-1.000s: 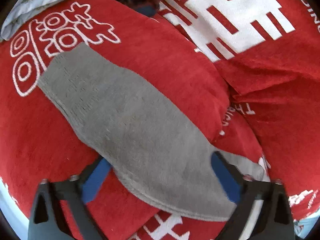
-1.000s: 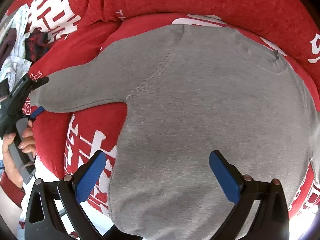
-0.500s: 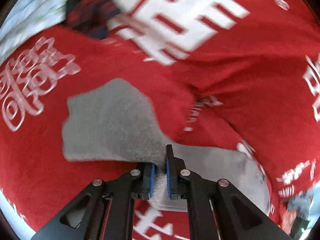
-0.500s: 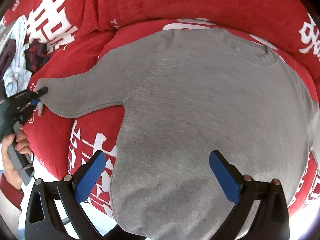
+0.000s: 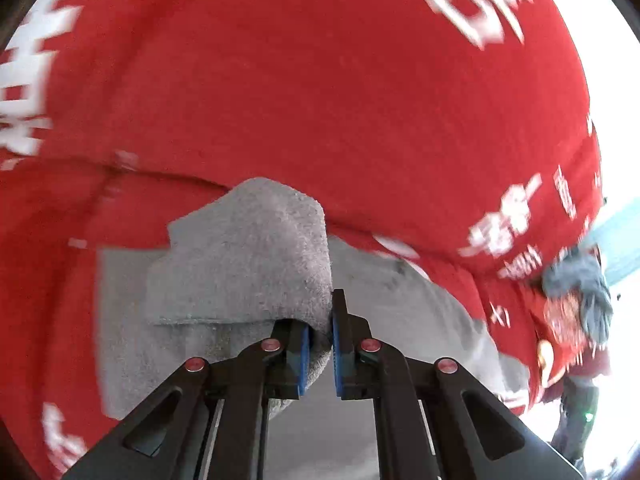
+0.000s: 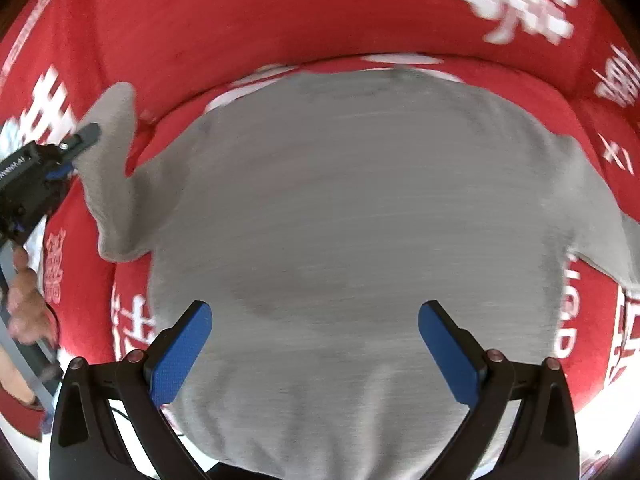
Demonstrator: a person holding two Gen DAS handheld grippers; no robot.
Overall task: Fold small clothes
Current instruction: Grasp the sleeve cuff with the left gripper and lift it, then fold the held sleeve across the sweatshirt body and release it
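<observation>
One red blanket [image 6: 280,20], white characters, under grey sweater [image 6: 360,220]; left gripper [image 5: 320,344] pinching sleeve [image 5: 248,256]; right gripper [image 6: 314,344] wide, empty.

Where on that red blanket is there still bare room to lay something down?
Bare red blanket runs above the grey sweater and beside its right sleeve. The left side is crowded: the left claw holds the left sleeve up there.

White lettering on the red blanket [image 5: 320,100] is smeared by motion blur and unreadable. The grey sweater [image 6: 352,220] runs off the right wrist view's lower edge, its hem unseen. A dark heap [image 5: 576,292] at the left wrist view's right edge is too blurred to identify.
</observation>
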